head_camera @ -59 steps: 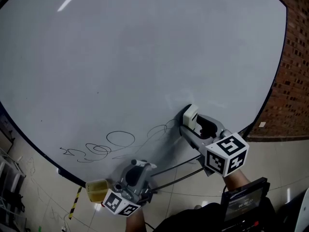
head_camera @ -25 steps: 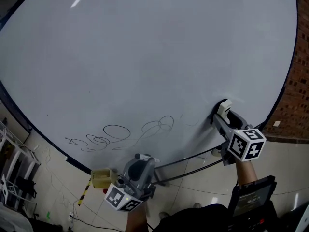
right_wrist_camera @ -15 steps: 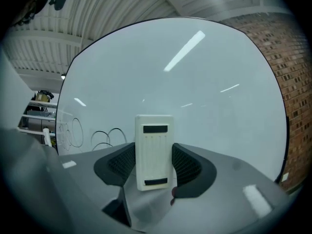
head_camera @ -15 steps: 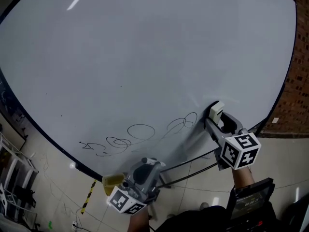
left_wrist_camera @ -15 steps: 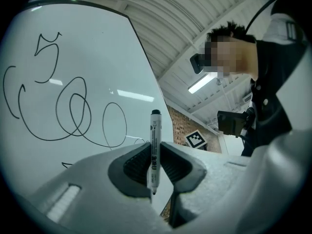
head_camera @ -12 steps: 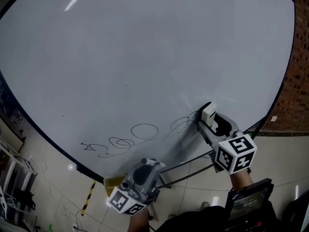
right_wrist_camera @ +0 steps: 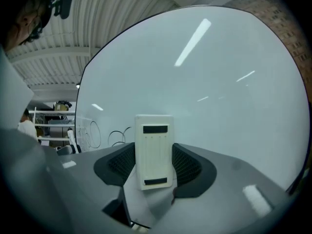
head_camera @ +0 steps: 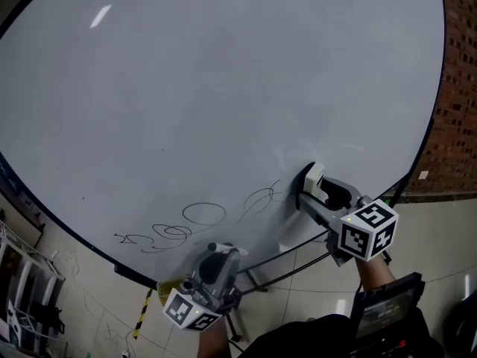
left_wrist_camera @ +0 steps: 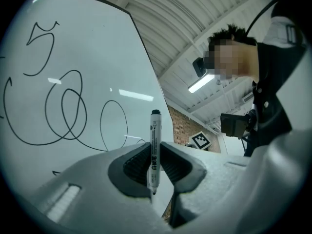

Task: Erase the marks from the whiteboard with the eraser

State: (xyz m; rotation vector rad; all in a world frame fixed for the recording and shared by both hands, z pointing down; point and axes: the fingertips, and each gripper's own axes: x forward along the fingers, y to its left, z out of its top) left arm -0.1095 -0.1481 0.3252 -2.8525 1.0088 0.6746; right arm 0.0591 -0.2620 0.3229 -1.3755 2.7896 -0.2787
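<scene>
Now, eraser: pinched upright between the jaws of the right gripper, its face at the whiteboard, just right of the scribbles.
Marks: loops and squiggles along the near left edge, not yet wiped.
Left gripper: closed on a black marker, held low, off the board.
Risk: a tilted pad would likely skim and leave streaks, and the marker might add fresh lines if it drifts in.
</scene>
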